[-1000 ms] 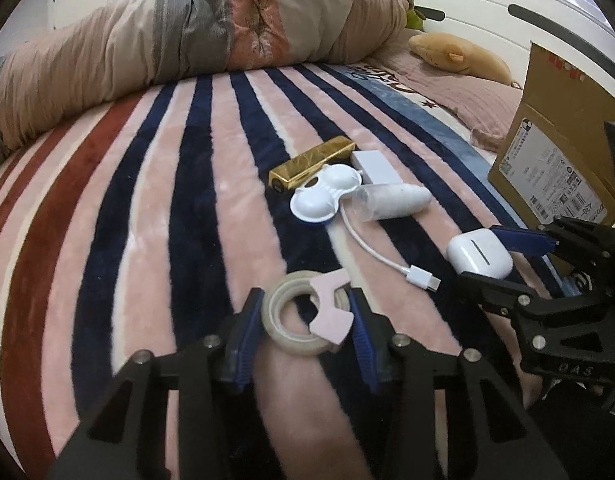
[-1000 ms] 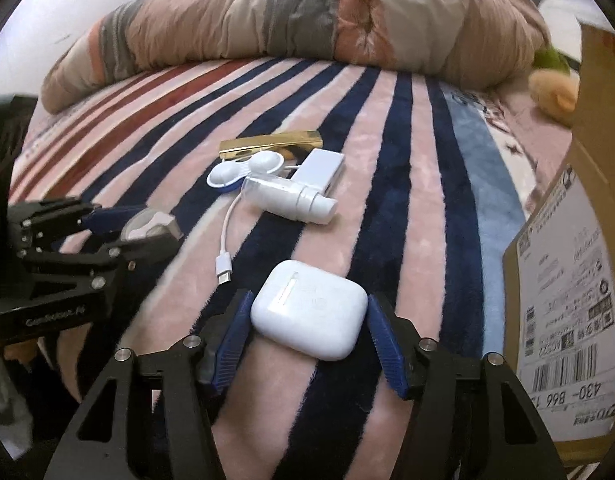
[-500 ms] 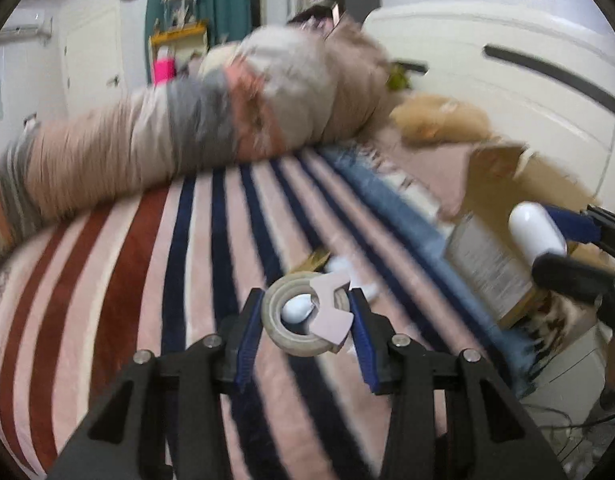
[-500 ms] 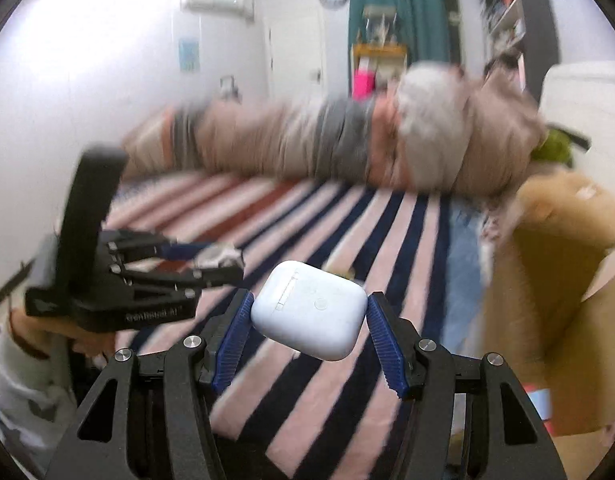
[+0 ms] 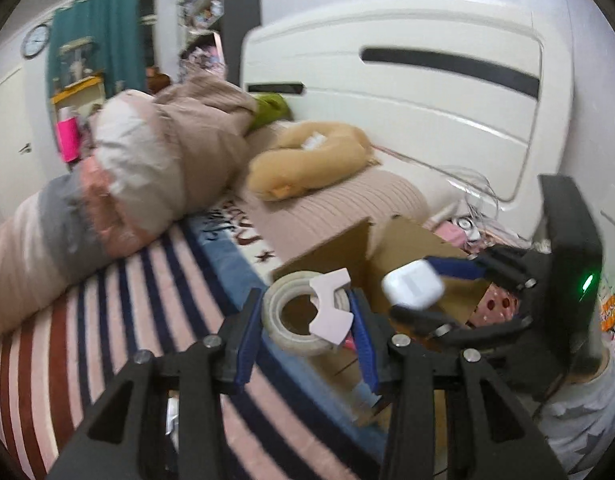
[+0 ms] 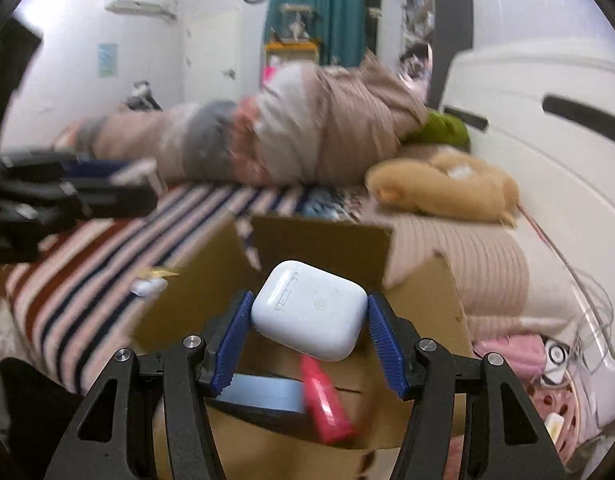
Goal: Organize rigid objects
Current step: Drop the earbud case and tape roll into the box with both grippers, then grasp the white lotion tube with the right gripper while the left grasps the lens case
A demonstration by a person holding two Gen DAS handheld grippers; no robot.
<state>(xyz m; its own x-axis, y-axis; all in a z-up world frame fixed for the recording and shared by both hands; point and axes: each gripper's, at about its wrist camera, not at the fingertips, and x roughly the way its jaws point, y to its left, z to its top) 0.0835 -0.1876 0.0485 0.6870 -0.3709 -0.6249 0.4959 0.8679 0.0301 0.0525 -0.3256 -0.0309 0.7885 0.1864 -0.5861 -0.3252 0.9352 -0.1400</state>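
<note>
My left gripper (image 5: 305,318) is shut on a roll of clear tape (image 5: 285,320) with a pink card tab and holds it in the air at the near edge of an open cardboard box (image 5: 407,248). My right gripper (image 6: 309,322) is shut on a white earbud case (image 6: 309,310) and holds it over the open cardboard box (image 6: 319,240). That right gripper with the case (image 5: 413,286) also shows in the left wrist view, above the box. Inside the box lie a pink bottle (image 6: 327,404) and a light blue flat item (image 6: 263,396).
The striped bed cover (image 5: 107,320) stretches left, with a rolled quilt (image 5: 107,184) behind. A tan plush pillow (image 6: 443,188) lies by the white headboard (image 5: 427,92). A gold bar and a small white item (image 6: 151,282) remain on the bed. Cables and a pink basket (image 6: 547,380) sit right.
Both grippers lifted their objects off the bed and swung right. The tape roll and the earbud case now hang at the cardboard box instead of above the striped cover.
</note>
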